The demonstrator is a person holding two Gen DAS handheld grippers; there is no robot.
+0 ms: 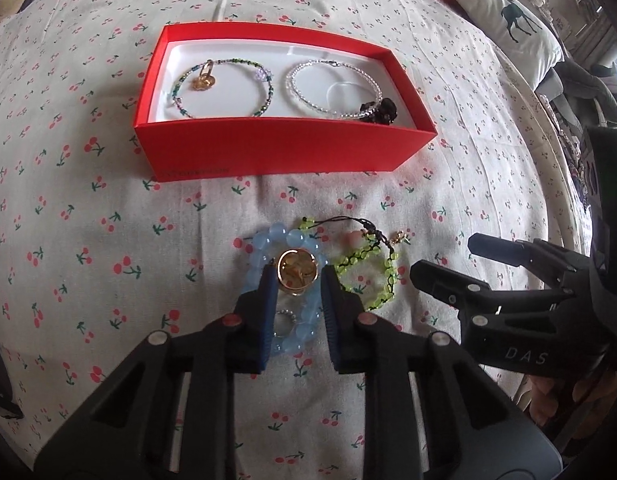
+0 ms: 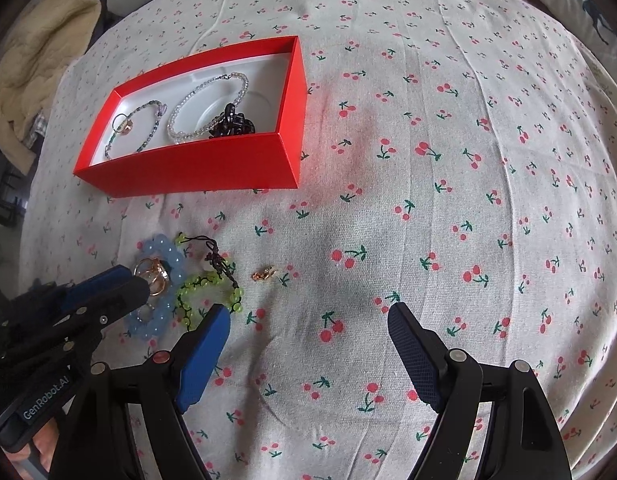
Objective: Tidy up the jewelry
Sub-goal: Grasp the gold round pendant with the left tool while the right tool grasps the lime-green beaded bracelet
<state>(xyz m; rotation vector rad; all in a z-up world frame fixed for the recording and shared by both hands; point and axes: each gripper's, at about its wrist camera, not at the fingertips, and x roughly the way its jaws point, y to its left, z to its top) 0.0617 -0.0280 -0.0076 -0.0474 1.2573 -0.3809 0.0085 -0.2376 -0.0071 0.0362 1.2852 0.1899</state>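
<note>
the left gripper (image 1: 297, 280) points steeply down at the cherry-print cloth (image 1: 88, 200), its blue-padded jaws drawn in narrow on either side of a gold ring (image 1: 297, 274) with a round flat face; the pads sit right against the ring's edges, so it looks pinched between them, though whether it is lifted off the cloth cannot be told. the ring lies over a blue bead bracelet (image 1: 286, 240), whose loop runs under and behind both fingers, and a small silver beaded ring (image 1: 284, 322) shows inside that loop, nearer the camera. just beside the bracelet, to its right, is a yellow-green bead bracelet on black cord (image 1: 368, 268), and a small gold charm (image 1: 398, 237) lies a little further right. the right gripper (image 2: 308, 322) hangs over bare cloth with its jaws spread wide and nothing between them; its left finger tip is near the green bracelet. beyond the loose pieces stands a red box (image 1: 284, 152) with a white lining, holding a green beaded necklace (image 1: 224, 88) with a gold ring (image 1: 204, 80) on it, a clear beaded bracelet (image 1: 332, 84) and a dark chain piece (image 1: 378, 112) in the near right corner.
</note>
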